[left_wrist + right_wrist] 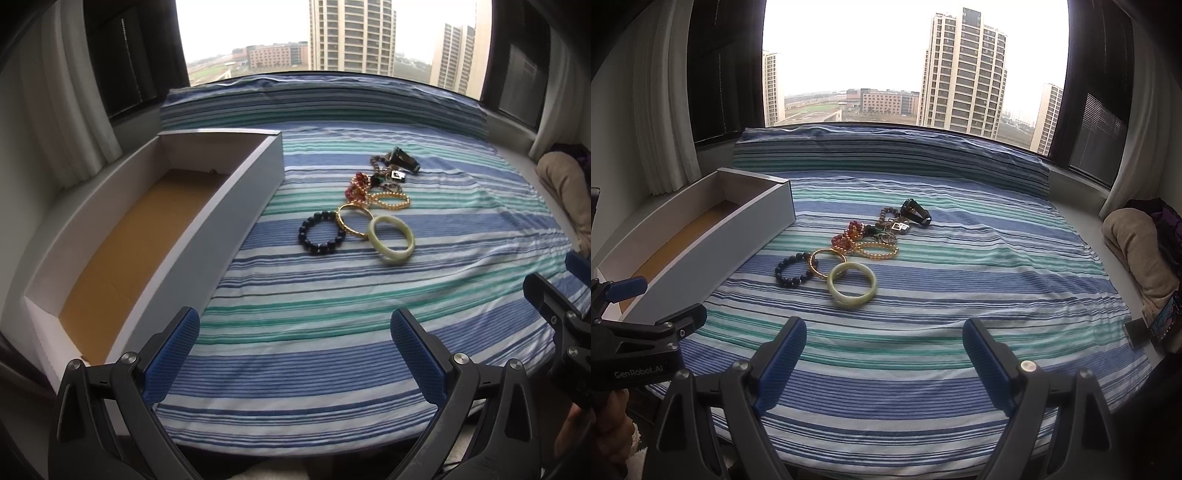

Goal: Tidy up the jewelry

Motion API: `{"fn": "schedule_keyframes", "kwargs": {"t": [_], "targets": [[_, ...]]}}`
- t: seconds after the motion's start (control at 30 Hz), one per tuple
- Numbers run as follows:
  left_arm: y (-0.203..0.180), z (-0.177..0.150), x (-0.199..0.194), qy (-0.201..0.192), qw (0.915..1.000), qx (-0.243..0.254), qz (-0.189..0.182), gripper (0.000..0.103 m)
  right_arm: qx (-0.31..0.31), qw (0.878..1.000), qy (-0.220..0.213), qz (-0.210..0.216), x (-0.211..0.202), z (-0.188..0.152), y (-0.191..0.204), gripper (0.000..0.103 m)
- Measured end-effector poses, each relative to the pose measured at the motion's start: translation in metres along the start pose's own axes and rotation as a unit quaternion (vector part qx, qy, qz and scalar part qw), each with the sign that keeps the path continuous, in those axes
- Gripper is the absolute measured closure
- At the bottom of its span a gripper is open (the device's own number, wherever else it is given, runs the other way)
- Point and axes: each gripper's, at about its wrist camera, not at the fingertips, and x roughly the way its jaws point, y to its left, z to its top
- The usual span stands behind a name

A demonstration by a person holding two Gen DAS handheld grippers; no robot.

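A cluster of jewelry lies on the striped cloth (332, 332): a pale green jade bangle (391, 239) (852, 285), a gold bangle (355, 220) (827, 263), a dark bead bracelet (320, 232) (794, 272), a gold bead bracelet (390, 200), red beads (357, 186) and a black watch (403, 160) (916, 212). An open white box (229, 206) (713, 243) with a brown floor stands to the left. My left gripper (295, 347) is open and empty, near the front edge. My right gripper (884, 350) is open and empty, short of the jade bangle.
A striped bolster (332, 103) runs along the window at the back. A beige cloth bundle (1137, 251) and a phone (1163, 321) lie at the right edge. Curtains hang at both sides. The other gripper shows at each view's edge (554, 306) (646, 306).
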Motion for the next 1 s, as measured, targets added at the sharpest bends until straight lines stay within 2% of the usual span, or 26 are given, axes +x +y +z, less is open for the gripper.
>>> {"fn": "schedule_keyframes", "kwargs": {"t": [1.0], "targets": [[0.000, -0.002, 0.008, 0.017, 0.9998, -0.006, 0.001, 0.000, 0.002, 1.000, 0.014, 0.006, 0.009, -0.003, 0.001, 0.014]]}}
